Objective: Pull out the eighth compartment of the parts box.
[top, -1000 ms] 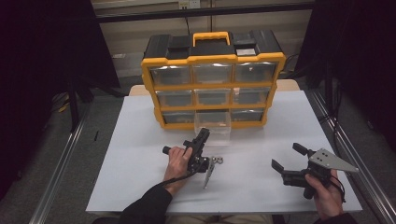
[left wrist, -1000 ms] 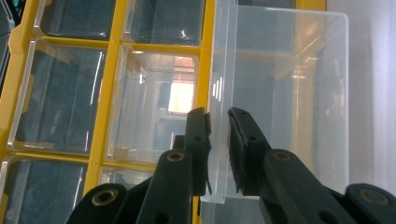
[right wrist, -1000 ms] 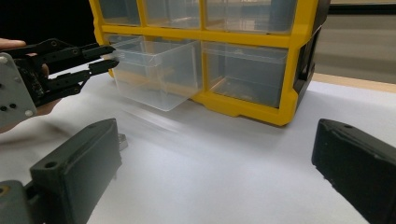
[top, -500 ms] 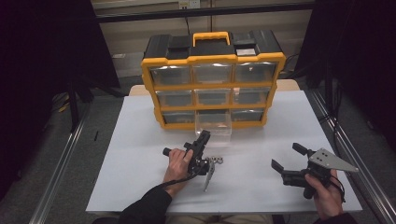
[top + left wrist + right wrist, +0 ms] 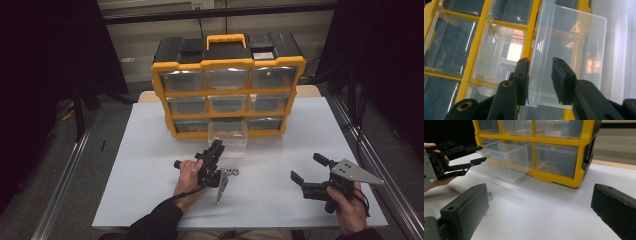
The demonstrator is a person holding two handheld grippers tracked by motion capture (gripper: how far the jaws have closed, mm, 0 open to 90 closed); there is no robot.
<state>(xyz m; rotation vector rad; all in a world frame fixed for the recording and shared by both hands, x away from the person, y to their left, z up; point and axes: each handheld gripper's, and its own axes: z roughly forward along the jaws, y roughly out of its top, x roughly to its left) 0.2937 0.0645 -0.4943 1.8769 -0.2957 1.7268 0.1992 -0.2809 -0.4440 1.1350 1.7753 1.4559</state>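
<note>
1. left gripper [image 5: 216, 149]: jaws part-open, just been widening (nothing pinched); the clear drawer's [image 5: 228, 131] front wall stands between the pads, seemingly untouched.
2. drawer: pulled halfway from the bottom middle slot of the yellow organizer [image 5: 227, 64], straight ahead of the left gripper, long axis running into the slot.
3. right gripper [image 5: 308, 170]: wide open, empty, well apart at the table's [image 5: 140, 150] right.
4. the right gripper view gives the drawer's [image 5: 506, 157] overhang; the high view adds small metal nuts [image 5: 231, 172] beside the left hand [image 5: 187, 175].

pulled-out drawer [image 5: 228, 131] ahead, bare table [image 5: 280, 160] right
</note>
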